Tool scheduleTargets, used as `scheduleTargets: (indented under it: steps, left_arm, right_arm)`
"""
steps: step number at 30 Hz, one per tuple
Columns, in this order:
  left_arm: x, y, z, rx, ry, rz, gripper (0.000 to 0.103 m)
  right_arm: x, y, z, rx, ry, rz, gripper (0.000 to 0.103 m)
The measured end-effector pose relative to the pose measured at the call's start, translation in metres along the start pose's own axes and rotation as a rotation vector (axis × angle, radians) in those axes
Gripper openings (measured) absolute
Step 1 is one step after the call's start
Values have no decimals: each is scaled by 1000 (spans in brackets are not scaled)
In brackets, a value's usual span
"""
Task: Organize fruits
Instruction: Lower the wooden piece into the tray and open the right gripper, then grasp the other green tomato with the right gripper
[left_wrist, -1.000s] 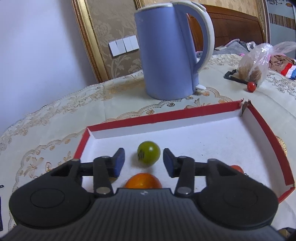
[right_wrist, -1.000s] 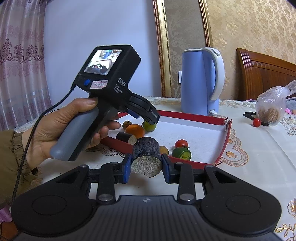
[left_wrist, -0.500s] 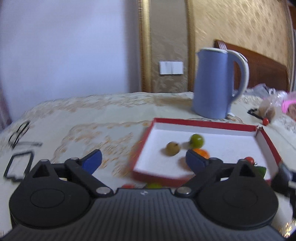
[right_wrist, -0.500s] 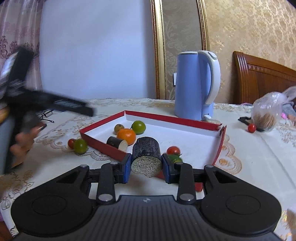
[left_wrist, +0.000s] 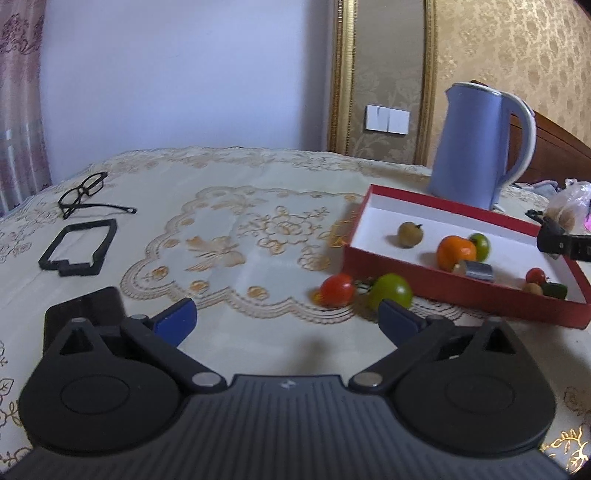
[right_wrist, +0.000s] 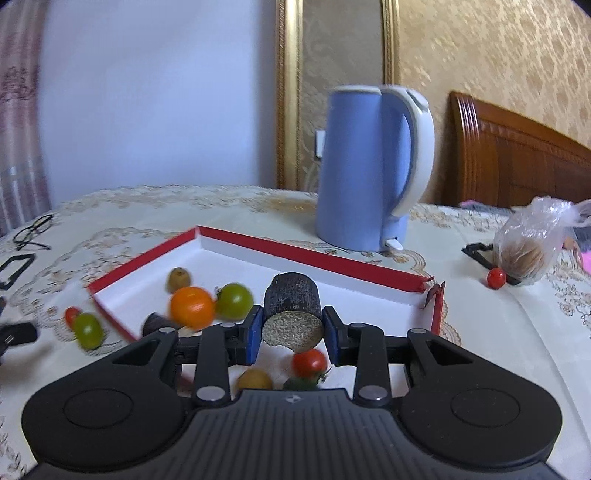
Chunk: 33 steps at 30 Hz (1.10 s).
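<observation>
My left gripper (left_wrist: 286, 314) hovers low over the tablecloth, its jaws opening wide with nothing between them. Just ahead of its right finger a red tomato (left_wrist: 337, 290) and a green tomato (left_wrist: 391, 291) lie on the cloth, outside the red tray (left_wrist: 443, 286). My right gripper (right_wrist: 291, 332) is shut on a dark cylinder piece (right_wrist: 291, 306) with a pale cut face, held above the tray's (right_wrist: 314, 254) white floor. In the tray lie an orange (right_wrist: 192, 308), a green tomato (right_wrist: 234, 301), a brown fruit (right_wrist: 179, 278) and a red tomato (right_wrist: 308, 362).
A blue kettle (right_wrist: 365, 166) stands behind the tray. Glasses (left_wrist: 85, 194) and a black frame (left_wrist: 79, 245) lie at the far left of the cloth. To the right sit a plastic bag (right_wrist: 532, 243) and a small red tomato (right_wrist: 496, 277).
My left gripper left the tray, swung out to the left and opened wide. My right gripper carried the dark piece forward over the tray.
</observation>
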<state>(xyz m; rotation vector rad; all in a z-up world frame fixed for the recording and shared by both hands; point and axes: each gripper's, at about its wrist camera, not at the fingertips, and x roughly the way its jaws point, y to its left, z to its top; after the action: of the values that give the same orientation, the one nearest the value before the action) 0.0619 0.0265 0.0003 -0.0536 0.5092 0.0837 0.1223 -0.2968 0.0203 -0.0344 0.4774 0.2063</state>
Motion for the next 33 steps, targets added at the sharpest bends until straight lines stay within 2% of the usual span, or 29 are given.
scheduleTargets:
  steps: [4,10,13,15,16,18,19,21,23,25,28,30,32,33]
  left_arm:
    - [-6,10,-1,-18,-25,14,103]
    - [-16,22,-1,-51,-101,111,103]
    - [-15,30,-1,-95,-98,107,103]
    - [-14,36,-2,-134,-102,100,103]
    - [-15,39,-2,-152,-105,101,103]
    - [-13,45,-2,-185,-94,99,103]
    - [-11,48,-2,-204,-82,94,103]
    - [-8,56,-2,-249,-58,79,103]
    - [-5,63,-2,-290,-37,53,103]
    - [-2,68,-3,-324,-21,41,103]
    - [-3,70,-4,-335,-20,36,103]
    - [-4,69,-4,-324,-24,39,103]
    - [-4,67,-4,-314,-31,44,103]
    - [-5,66,-4,-309,-34,46,103]
  right_arm:
    - [20,-8,8,27,22,-54,33]
    - [40,-20,14,94,48,-123,33]
    - [43,-21,15,107,65,-163,53]
    - [30,-16,14,114,34,-163,68]
    - [20,-9,12,107,10,-128,71]
    - [0,7,8,77,-38,-32,86]
    - [-10,17,5,60,-65,22,88]
    - [-26,36,-2,13,-95,133,89]
    - [-35,58,-11,-49,-116,202,89]
    - [-39,85,-20,-143,-124,250,89]
    - [-32,116,-26,-248,-67,284,87]
    - [-22,132,-26,-294,-8,316,69]
    - [-12,143,-25,-323,32,327,58]
    - [-9,149,-26,-337,43,329,57]
